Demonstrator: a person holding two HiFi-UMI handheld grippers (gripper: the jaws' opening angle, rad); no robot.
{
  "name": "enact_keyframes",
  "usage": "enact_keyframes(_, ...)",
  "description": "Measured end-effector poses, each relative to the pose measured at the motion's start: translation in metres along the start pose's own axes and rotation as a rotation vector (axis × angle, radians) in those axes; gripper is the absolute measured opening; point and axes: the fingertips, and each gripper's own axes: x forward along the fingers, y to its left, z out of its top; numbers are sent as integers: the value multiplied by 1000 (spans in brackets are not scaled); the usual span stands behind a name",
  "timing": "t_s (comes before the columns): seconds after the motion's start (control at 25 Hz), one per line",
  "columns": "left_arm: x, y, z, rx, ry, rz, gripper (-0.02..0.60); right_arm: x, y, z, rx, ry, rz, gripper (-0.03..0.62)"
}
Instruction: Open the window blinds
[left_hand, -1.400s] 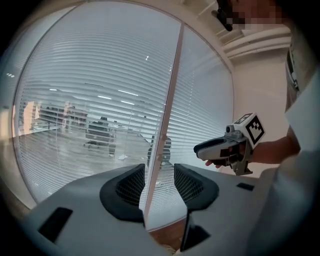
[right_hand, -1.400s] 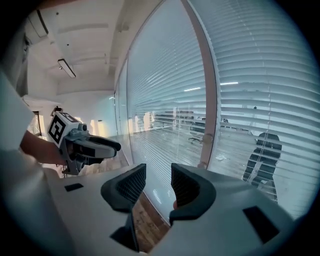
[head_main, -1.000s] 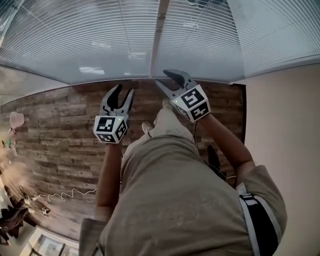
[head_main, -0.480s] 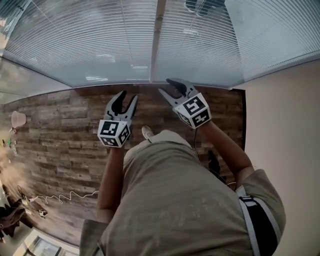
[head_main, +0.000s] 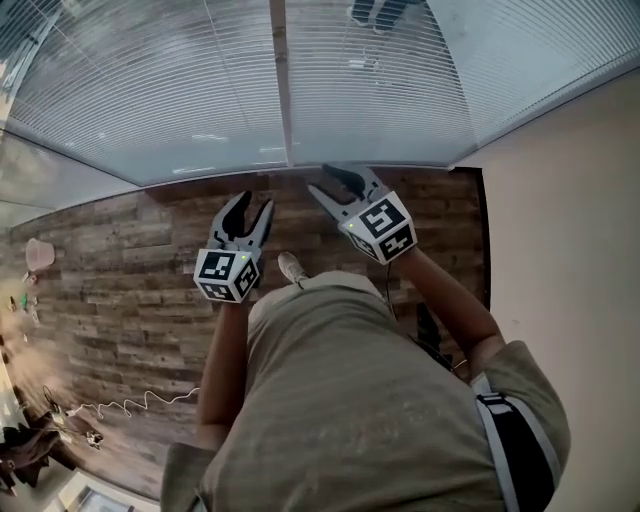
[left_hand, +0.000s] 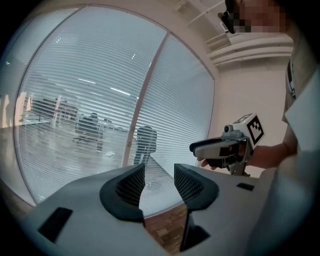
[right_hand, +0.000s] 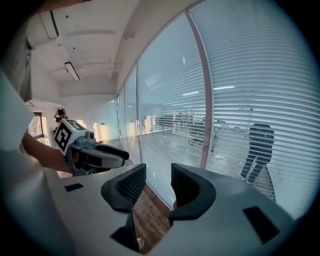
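Since a second ago the person has been closing in on the window, and the pale vertical window post (head_main: 281, 80) is now sitting further left in the head view. Nearest the camera, the person's beige shirt (head_main: 350, 400) is filling the lower frame, with both arms reaching forward. The left hand-held gripper (head_main: 253, 205) is holding its dark jaws spread with nothing between them. The right hand-held gripper (head_main: 322, 180) is likewise gaping empty, its tips nearer the glass. Below them the brown wooden plank floor (head_main: 120, 260) is running up to the window. Beyond, the white horizontal slatted blinds (head_main: 150, 90) are hanging fully lowered to the floor edge, untouched by either gripper.
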Motion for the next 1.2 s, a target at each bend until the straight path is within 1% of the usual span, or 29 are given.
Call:
enact_keyframes(0.08,-5,-19,-5,7,-5,-10,176,-16,6,-9,0,-4,-1,161)
enact_keyframes(0.2,-17,-52,-27,8,-1,-15,176,-48,24,-30,9,-17,3,161)
enact_keyframes(0.4,-45,-121,-44,2,-6,-31,176,-119,56,-47,10,-23,14,161)
enact_keyframes(0.56,-64,-182,-77,-17,10,-48,176,-178,79,-77,36,-27,13,161)
enact_keyframes(0.72,-104,-245,-109,-46,10,-92,176,-232,118,-110,49,-29,18,161)
enact_keyframes(0.8,-123,-278,-122,-79,0,-139,184,-257,137,-124,58,-31,29,161)
enact_keyframes(0.92,-149,-322,-129,-167,-43,-237,214,-288,163,-136,82,-46,56,161)
enact_keyframes(1.04,-171,-358,-124,-239,-82,-356,249,-307,185,-136,112,-75,87,161)
enact_keyframes(1.2,-191,-381,-103,-398,-157,-512,294,-312,206,-117,167,-144,157,161)
